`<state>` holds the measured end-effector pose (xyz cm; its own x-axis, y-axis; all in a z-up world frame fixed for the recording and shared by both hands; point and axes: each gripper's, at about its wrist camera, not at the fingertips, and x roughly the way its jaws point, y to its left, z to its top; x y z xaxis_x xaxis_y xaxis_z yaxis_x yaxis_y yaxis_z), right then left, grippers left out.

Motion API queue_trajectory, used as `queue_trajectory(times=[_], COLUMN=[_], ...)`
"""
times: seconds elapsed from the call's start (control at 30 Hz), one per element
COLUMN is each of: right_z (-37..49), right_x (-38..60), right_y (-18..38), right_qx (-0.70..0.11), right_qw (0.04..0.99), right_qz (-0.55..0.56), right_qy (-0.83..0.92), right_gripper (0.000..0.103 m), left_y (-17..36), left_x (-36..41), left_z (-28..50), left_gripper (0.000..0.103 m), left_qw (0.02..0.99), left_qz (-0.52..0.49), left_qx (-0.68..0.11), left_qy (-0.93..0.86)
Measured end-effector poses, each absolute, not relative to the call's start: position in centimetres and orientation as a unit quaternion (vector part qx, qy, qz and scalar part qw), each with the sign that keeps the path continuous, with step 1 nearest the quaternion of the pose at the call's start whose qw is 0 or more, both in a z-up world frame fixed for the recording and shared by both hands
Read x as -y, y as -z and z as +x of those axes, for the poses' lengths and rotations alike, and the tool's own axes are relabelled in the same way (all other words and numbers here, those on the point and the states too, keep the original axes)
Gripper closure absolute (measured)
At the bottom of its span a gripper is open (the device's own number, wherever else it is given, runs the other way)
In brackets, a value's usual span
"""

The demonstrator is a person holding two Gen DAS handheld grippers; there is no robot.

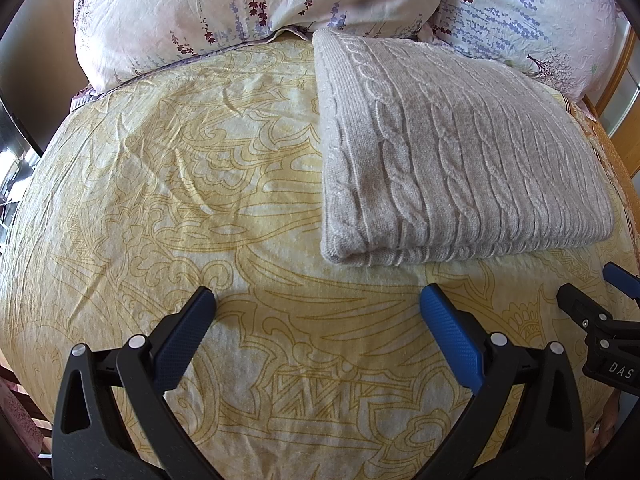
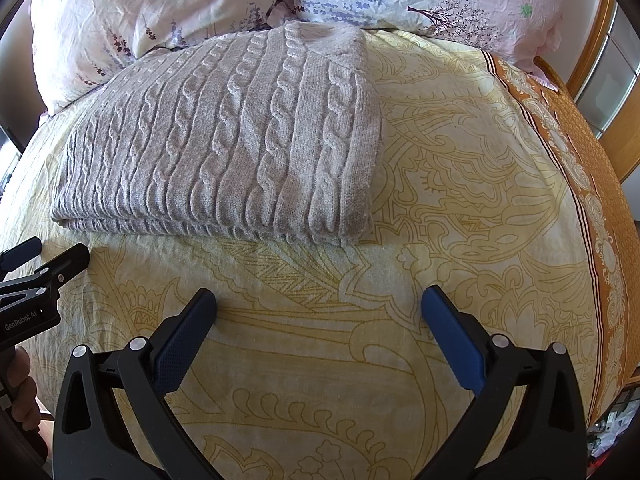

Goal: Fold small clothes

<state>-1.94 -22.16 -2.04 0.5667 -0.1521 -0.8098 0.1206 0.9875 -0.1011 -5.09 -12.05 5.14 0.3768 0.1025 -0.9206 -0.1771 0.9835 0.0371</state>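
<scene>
My left gripper [image 1: 318,300] spread wide over the bedspread [image 1: 160,200], my right gripper [image 2: 319,300] likewise apart, folded sweater [image 2: 224,144] lying beyond both, touched by neither, pillows [image 1: 240,4] behind

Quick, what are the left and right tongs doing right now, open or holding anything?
Left tongs: open, empty, above the bedspread.
Right tongs: open, empty, short of the folded cable-knit sweater.

Both wrist cameras look forward and down over a yellow bedspread [image 1: 160,200] toward 12 o'clock. Left view: folded knit sweater [image 1: 452,160] near, at 1 o'clock. Right view: at 11 o'clock. Both share the pillows [image 2: 160,12].
</scene>
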Motion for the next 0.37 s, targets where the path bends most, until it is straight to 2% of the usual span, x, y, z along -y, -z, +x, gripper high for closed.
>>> queue_trajectory(times=[0.37], right_z=[-1.98], right_x=[22.11], right_y=[2.07], right_qx=[-0.459], right_qw=[0.885], right_qz=[-0.017], right_qy=[0.078], right_gripper=[0.001], left_y=[-5.12], left_x=[12.11], left_z=[-5.17], left_gripper=[0.002], left_qw=[0.829], left_qz=[-0.034], left_qx=[-0.552], left_qy=[-0.085])
